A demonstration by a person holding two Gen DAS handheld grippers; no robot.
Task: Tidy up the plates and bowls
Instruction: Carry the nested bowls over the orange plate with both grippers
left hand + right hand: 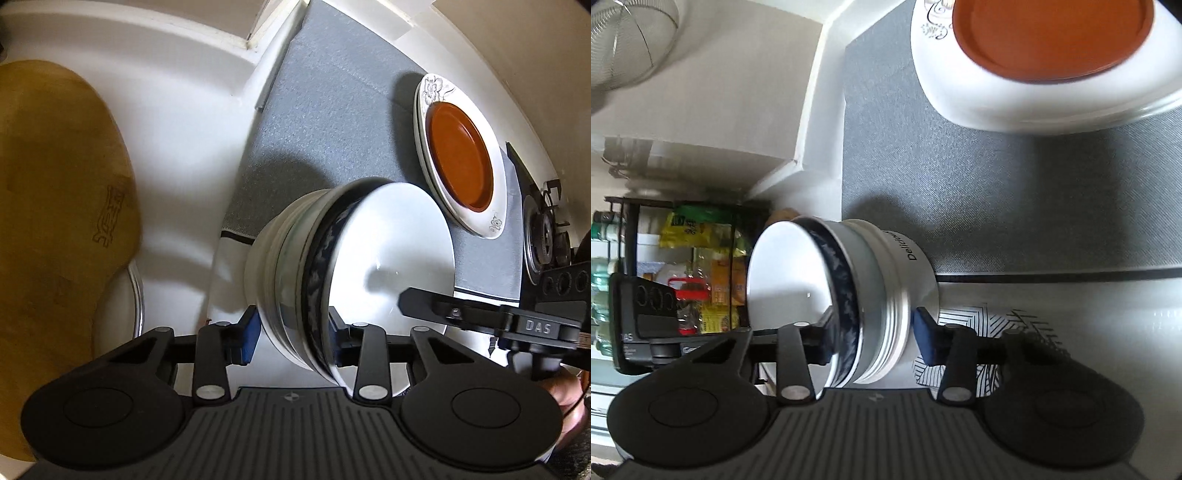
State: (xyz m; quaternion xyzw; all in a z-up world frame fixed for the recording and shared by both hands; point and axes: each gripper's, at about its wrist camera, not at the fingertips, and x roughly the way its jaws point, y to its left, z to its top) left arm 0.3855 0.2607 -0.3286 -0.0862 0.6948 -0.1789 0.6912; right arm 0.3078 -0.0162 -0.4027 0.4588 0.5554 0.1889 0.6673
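Nested stack of white ceramic bowls, top one blue-patterned (343,273) (849,299): on grey mat (325,110), frame centre. Left gripper (291,339) and right gripper (871,339): jaws straddle the stack's rims, part-open; contact unclear. Orange plate on white floral plates (460,155): 2 o'clock.

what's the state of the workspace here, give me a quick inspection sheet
surface: grey mat on a white counter
job's things: stack of nested bowls, top one with a blue patterned rim; orange plate lying on floral white plates, apart from the stack
clutter: wooden cutting board at left; wire strainer; food packets on a rack
grippers: left gripper and right gripper each straddle the bowl stack from opposite sides; whether the pads press it I cannot tell
cables: thin wire near the hand
surroundings: gas stove burner past the mat
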